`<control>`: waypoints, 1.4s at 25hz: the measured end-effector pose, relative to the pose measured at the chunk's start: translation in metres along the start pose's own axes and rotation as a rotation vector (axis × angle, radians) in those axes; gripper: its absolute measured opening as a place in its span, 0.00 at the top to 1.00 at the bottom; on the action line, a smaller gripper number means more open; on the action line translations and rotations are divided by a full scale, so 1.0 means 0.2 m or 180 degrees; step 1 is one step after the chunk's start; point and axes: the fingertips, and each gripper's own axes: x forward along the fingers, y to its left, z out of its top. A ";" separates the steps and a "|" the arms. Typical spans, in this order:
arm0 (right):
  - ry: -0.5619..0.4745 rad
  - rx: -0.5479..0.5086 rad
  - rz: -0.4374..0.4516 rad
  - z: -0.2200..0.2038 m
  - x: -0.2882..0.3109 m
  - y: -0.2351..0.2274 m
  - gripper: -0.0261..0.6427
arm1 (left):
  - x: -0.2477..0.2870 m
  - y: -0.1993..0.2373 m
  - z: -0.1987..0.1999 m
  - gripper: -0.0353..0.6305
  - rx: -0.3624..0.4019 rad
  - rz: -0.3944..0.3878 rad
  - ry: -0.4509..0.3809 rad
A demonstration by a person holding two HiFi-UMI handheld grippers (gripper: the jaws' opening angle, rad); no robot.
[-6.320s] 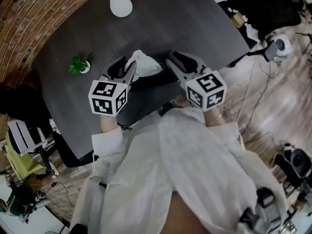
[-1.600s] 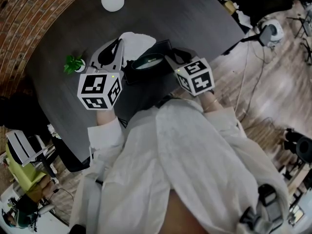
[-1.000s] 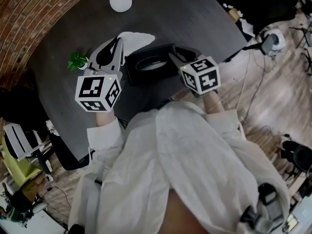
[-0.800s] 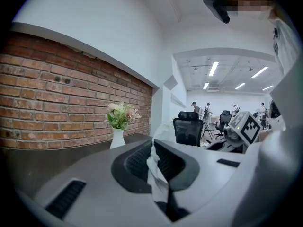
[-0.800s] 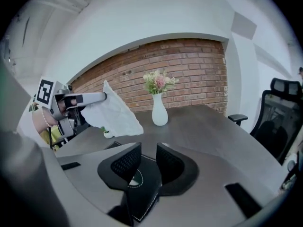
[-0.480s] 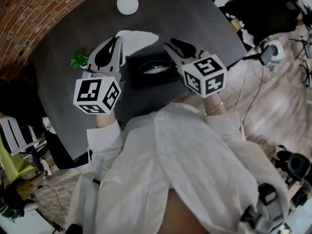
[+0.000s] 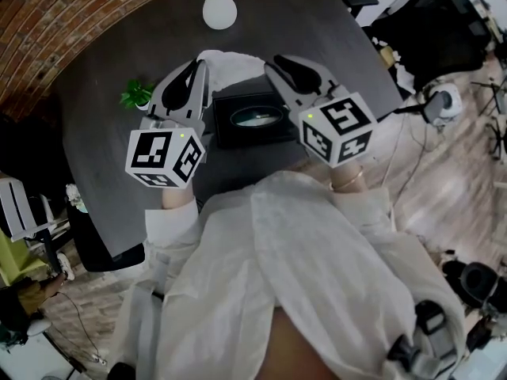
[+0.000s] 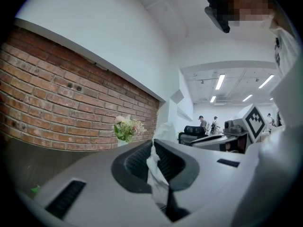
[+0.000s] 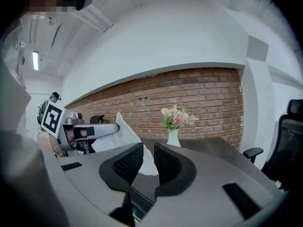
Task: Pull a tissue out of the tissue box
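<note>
A black rectangular tissue box [image 7: 230,131] with an oval opening in its top is seen standing on a dark round-edged tabletop [image 7: 341,46], just in front of the person's white-sleeved body. The white paper tissue [image 7: 234,60] [image 8: 156,171] is held up over the table beyond the far side of the box, and in the head view no part of it is seen reaching into the opening. It is clamped by the left gripper [image 7: 199,63] [image 8: 153,144], whose jaws are pressed together on a bunched fold of the sheet, with the loose end rising past the tips. The right gripper [image 7: 278,60] [image 9: 147,150] is held above the right end of the box with a narrow gap between its jaws; these have just been closing, yet nothing is pinched by them. Only the tissue and the tabletop are seen through the gap, farther off. In the right gripper view the left gripper is shown at the left with the sheet spread from it. A white bulbous vase of pale flowers [image 7: 219,10] [image 9: 173,137] is set near the far edge of the table, before a red brick wall [image 8: 57,103]. A small green plant in a white pot [image 7: 136,95] is placed to the left of the left gripper.
</note>
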 end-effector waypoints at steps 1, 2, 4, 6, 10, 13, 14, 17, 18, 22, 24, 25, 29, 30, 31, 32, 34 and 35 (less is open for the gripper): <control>-0.0044 -0.0014 0.0021 0.02 0.00 0.01 0.86 | -0.01 0.00 0.00 0.93 -0.0007 0.0009 -0.0008; -0.0079 -0.0017 0.0038 0.03 0.00 0.02 0.87 | -0.01 0.00 0.00 0.93 -0.0015 0.0016 -0.0015; -0.0125 -0.0004 0.0048 0.05 0.00 0.04 0.88 | -0.02 0.00 0.00 0.93 -0.0026 0.0022 -0.0029; -0.0175 0.0013 0.0086 0.06 0.00 0.06 0.91 | -0.03 0.01 0.00 0.93 -0.0030 0.0023 -0.0047; -0.0255 0.0009 0.0222 0.09 0.00 0.11 0.94 | -0.05 0.02 -0.01 0.93 -0.0038 0.0053 -0.0056; -0.0240 0.0014 0.0282 0.08 0.00 0.14 0.95 | -0.06 0.03 -0.02 0.93 -0.0041 0.0081 -0.0047; -0.0237 0.0016 0.0295 0.08 -0.01 0.14 0.95 | -0.07 0.03 -0.02 0.93 -0.0043 0.0086 -0.0043; -0.0221 0.0023 0.0313 0.06 -0.01 0.15 0.95 | -0.08 0.01 -0.04 0.93 -0.0054 0.0088 -0.0027; -0.0212 0.0022 0.0315 0.06 -0.02 0.16 0.95 | -0.08 0.01 -0.05 0.93 -0.0059 0.0078 -0.0015; -0.0167 0.0017 0.0282 0.02 -0.02 0.16 0.95 | -0.08 -0.03 -0.10 0.93 -0.0105 -0.0034 0.0058; -0.0141 0.0048 0.0273 0.00 -0.04 0.15 0.95 | -0.09 -0.04 -0.12 0.93 -0.0117 -0.0065 0.0092; -0.0127 0.0066 0.0277 -0.01 -0.04 0.15 0.95 | -0.09 -0.05 -0.13 0.93 -0.0117 -0.0072 0.0107; -0.0077 0.0136 0.0273 -0.05 -0.05 0.14 0.95 | -0.10 -0.07 -0.15 0.93 -0.0119 -0.0102 0.0143; -0.0065 0.0143 0.0267 -0.06 -0.06 0.14 0.95 | -0.09 -0.07 -0.15 0.93 -0.0119 -0.0108 0.0149; -0.0055 0.0149 0.0262 -0.07 -0.06 0.14 0.95 | -0.10 -0.08 -0.16 0.93 -0.0118 -0.0114 0.0154; -0.0047 0.0153 0.0258 -0.07 -0.06 0.14 0.95 | -0.10 -0.08 -0.16 0.93 -0.0117 -0.0119 0.0159; -0.0033 0.0152 0.0250 -0.08 -0.07 0.15 0.95 | -0.09 -0.08 -0.17 0.93 -0.0116 -0.0122 0.0172; -0.0024 0.0153 0.0248 -0.09 -0.07 0.15 0.95 | -0.09 -0.09 -0.17 0.93 -0.0116 -0.0124 0.0180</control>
